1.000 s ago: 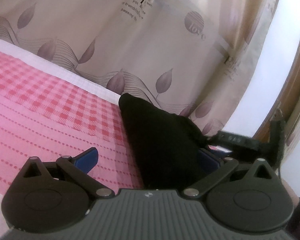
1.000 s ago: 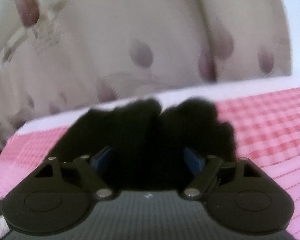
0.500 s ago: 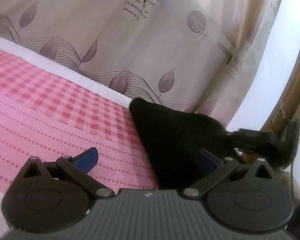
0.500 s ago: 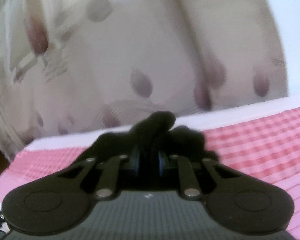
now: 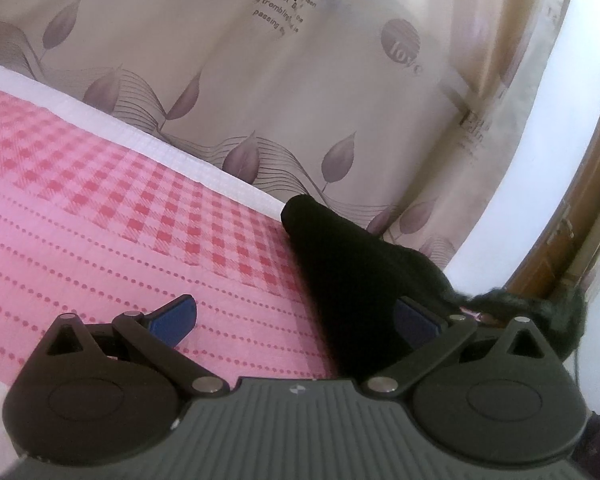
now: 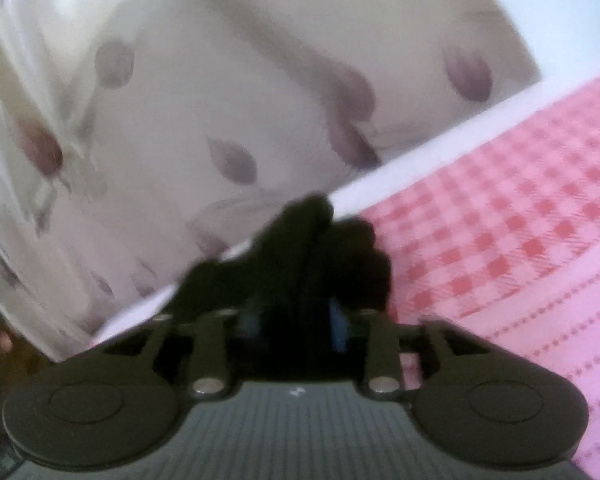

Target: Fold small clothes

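Observation:
A small black garment (image 5: 340, 276) lies on the pink checked bedcover (image 5: 100, 208) near the bed's far edge. In the left wrist view my left gripper (image 5: 296, 312) is open, its blue pads wide apart; the cloth lies between them against the right pad (image 5: 414, 314). My right gripper (image 5: 532, 304) shows at the right edge, pinching the cloth's far end. In the right wrist view my right gripper (image 6: 296, 324) is shut on a bunched part of the black garment (image 6: 300, 240), which rises between the pads.
A beige curtain (image 5: 300, 100) with purple leaves hangs just behind the bed's white edge (image 5: 172, 156). A white wall and a brown wooden door frame (image 5: 572, 216) stand at the right. The pink cover spreads to the left.
My right gripper closed on the black garment and pulled it, stretching it to the right. The right wrist view has tilted. My left gripper stayed open.

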Demonstrator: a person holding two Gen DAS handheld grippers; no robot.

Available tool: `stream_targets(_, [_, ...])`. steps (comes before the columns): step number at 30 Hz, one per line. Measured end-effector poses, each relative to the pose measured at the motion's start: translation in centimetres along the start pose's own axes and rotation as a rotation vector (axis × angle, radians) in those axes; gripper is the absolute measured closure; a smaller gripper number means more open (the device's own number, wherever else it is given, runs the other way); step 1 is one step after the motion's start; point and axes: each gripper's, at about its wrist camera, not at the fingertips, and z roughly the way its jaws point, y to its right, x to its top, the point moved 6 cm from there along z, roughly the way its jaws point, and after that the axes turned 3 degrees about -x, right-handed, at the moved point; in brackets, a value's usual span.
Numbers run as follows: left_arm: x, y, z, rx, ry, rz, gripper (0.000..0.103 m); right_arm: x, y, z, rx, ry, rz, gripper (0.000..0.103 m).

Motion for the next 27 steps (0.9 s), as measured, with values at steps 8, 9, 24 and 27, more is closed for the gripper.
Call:
stream_targets(8, [0.0,0.0,-0.1,0.002,0.001,0.001,0.000,-4.4,-3.0,-7.3,-0.044,0.048,-0.204,0.057])
stream_targets(9, [-0.1,0.0,-0.1,0.003,0.000,0.001,0.000,-5.7,-3.2,-7.2,-0.088,0.020,-0.252,0.065])
stream_targets(24, [0.0,0.2,-0.1,-0.005,-0.001,0.022,0.000,0.5,-6.7,-4.9,-0.095,0.078,-0.362,0.064])
stream_targets(27, [-0.1,0.2,-0.1,-0.005,-0.002,0.017,0.000,2.2,-8.1,0.0,-0.140,0.058,-0.457,0.066])
